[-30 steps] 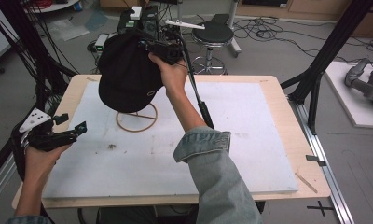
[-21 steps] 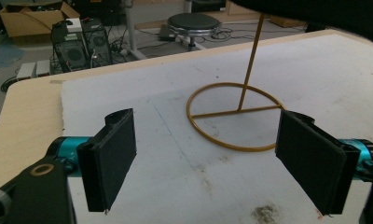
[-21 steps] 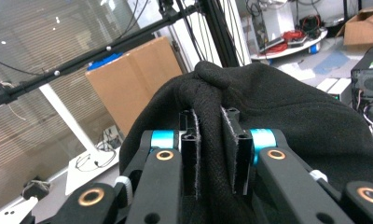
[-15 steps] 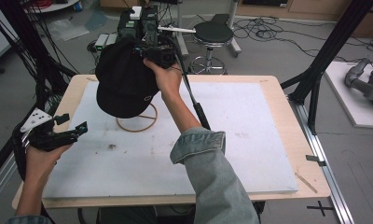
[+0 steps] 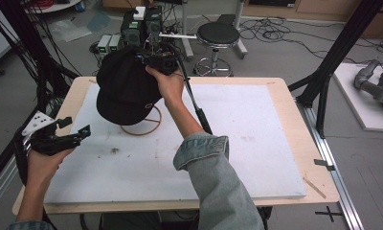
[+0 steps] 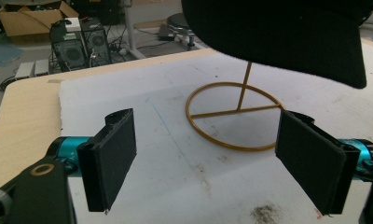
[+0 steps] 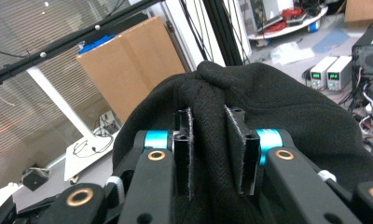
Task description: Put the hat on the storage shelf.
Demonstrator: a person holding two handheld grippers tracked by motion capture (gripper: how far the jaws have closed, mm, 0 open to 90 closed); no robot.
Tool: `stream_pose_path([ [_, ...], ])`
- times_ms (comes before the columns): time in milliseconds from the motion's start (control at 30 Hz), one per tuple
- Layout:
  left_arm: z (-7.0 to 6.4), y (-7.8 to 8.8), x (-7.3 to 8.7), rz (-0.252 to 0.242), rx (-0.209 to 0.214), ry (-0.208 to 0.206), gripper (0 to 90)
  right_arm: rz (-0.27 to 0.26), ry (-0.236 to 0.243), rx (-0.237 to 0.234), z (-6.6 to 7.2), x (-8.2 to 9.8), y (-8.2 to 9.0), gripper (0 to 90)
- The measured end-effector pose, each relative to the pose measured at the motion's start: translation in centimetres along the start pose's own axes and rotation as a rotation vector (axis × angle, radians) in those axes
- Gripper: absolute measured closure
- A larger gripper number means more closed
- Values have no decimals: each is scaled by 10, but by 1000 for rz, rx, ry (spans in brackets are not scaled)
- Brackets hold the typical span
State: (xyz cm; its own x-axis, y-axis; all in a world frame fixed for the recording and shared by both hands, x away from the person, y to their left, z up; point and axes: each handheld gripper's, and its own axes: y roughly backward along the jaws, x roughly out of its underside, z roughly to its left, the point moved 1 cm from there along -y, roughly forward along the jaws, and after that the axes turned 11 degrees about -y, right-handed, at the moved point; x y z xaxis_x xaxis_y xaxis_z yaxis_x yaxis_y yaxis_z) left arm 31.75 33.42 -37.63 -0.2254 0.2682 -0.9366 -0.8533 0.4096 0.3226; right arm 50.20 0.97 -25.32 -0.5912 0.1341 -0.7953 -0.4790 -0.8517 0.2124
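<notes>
- The right gripper (image 7: 216, 154) has its two black jaws pinched on a fold of a black fabric cap (image 5: 126, 86); in the right gripper view the cloth bunches up between the jaws and spreads out beyond them.
- In the high view the right hand (image 5: 168, 86) holds that gripper (image 5: 157, 61) raised over the far left part of the table, with the cap hanging from it to its left and below.
- A gold wire stand with a ring base (image 5: 141, 125) sits on the white mat (image 5: 256, 143) directly under the cap; its thin upright rises from the ring into the cap's underside. Whether the cap rests on the stand or hangs clear of it cannot be told.
- The left gripper (image 6: 212, 163) has its jaws spread wide, nothing between them. In the left gripper view the ring base (image 6: 233, 116) lies just ahead of the jaws, with the cap's edge (image 6: 287, 37) above it.
- In the high view the left gripper (image 5: 53, 139) is at the near left edge of the mat, well apart from the stand.
- The cap carries a small light oval mark near its lower edge (image 5: 147, 106); it cannot be read.
- No other legible writing or brand is found.
</notes>
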Motion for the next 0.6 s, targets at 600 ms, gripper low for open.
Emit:
stream_pose_path([
  [600,0,0,0,1,0,1,207,13,-27,5,-5,4,-4,625],
])
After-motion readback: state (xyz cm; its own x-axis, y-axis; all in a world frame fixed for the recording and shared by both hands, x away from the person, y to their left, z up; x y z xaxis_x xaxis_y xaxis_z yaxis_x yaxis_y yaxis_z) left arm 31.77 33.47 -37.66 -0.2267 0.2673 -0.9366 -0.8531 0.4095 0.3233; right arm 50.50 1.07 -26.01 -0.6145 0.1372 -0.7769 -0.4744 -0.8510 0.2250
